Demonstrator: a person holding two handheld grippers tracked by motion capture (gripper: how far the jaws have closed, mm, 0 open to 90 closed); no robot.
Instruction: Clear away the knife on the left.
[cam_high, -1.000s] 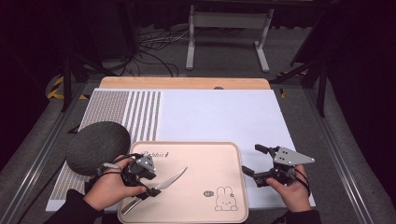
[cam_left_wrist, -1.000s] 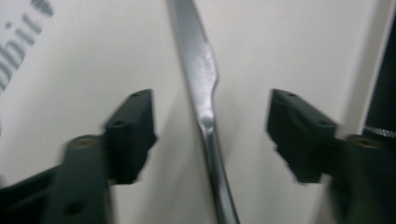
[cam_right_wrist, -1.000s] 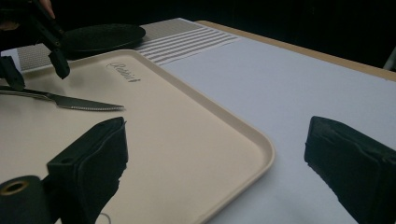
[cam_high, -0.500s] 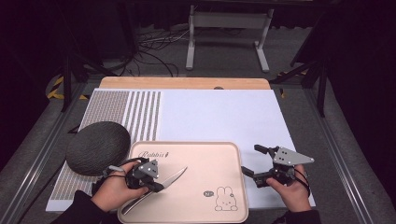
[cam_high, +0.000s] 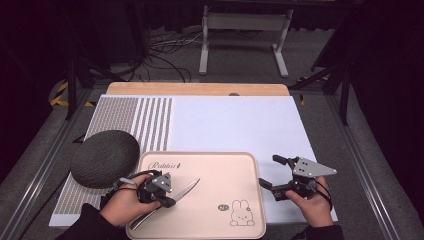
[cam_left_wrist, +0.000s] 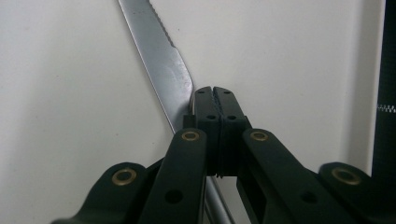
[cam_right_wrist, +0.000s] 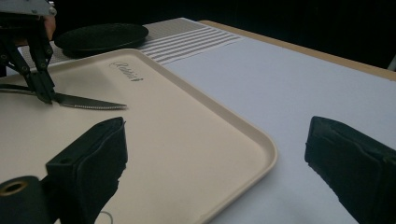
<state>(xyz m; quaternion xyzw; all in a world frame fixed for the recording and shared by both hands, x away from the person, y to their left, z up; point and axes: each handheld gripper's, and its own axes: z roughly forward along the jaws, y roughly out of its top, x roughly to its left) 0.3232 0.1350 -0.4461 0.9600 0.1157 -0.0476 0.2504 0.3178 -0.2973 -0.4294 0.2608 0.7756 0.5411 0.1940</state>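
Left gripper (cam_high: 167, 197): 2 jaws pressing together on knife (cam_high: 172, 196), pinching it where blade meets handle. In left gripper view (cam_left_wrist: 215, 100), serrated blade (cam_left_wrist: 161, 60) is running ahead and leftward of jaw tips; handle is passing under gripper body.

Knife is lying on beige tray (cam_high: 240, 165), rabbit print (cam_high: 241, 214) right of left gripper.

Right gripper (cam_high: 272, 172): 2 jaws spreading wide, gripping nothing, hovering just beside tray's right rim (cam_right_wrist: 261, 140) over white mat (cam_high: 235, 120).

Dark round cushion (cam_high: 104, 157) is sitting behind and left of left gripper.

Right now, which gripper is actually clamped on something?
The left gripper: its fingers are pressed together on the knife over the pink tray. The right gripper, past the tray's right edge, is spread open around nothing.
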